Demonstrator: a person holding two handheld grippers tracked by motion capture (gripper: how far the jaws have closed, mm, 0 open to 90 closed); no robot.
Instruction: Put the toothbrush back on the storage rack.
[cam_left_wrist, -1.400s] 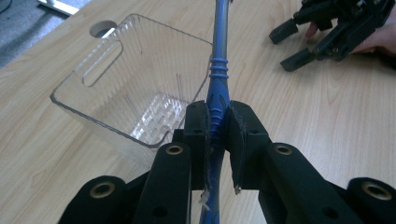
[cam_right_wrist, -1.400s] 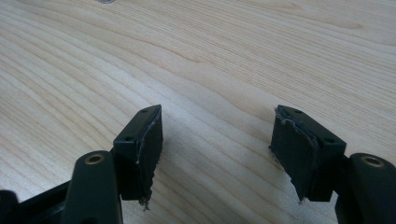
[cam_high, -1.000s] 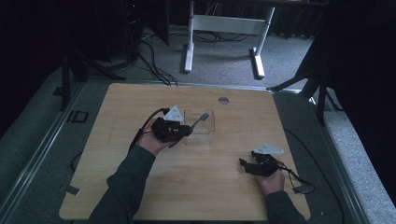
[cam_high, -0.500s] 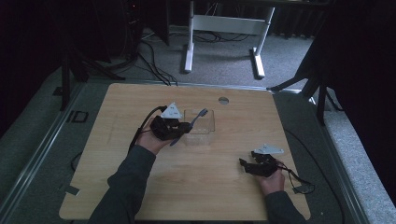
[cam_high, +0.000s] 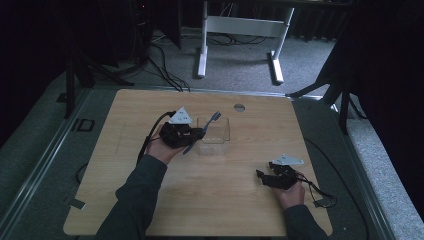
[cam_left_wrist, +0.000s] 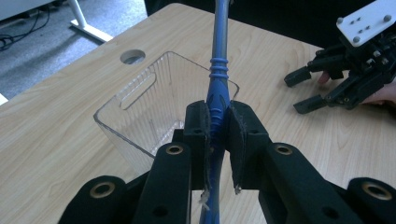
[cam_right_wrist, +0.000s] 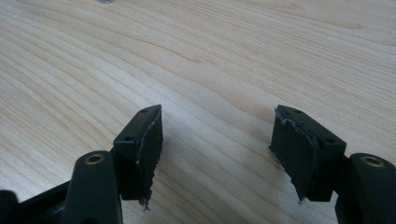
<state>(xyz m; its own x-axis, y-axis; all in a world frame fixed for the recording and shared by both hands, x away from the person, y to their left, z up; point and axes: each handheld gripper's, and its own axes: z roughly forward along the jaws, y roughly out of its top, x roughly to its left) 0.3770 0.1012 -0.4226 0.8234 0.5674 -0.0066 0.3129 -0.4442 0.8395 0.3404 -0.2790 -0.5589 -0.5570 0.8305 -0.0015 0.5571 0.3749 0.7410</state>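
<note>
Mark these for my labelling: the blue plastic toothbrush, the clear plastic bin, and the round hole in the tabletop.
blue plastic toothbrush (cam_left_wrist: 218, 70), left gripper view, ribbed handle.
clear plastic bin (cam_left_wrist: 122, 127), left gripper view, near rim.
round hole in the tabletop (cam_high: 239, 107), high view, centre.

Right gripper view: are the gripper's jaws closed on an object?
No. The right gripper has its jaws spread wide apart, with nothing but bare wooden table between them.

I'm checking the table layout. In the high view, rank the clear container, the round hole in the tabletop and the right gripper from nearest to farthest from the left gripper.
1. Clear container, just to the left gripper's right.
2. Round hole, beyond the container, toward the far edge.
3. Right gripper, near the front right.
</note>
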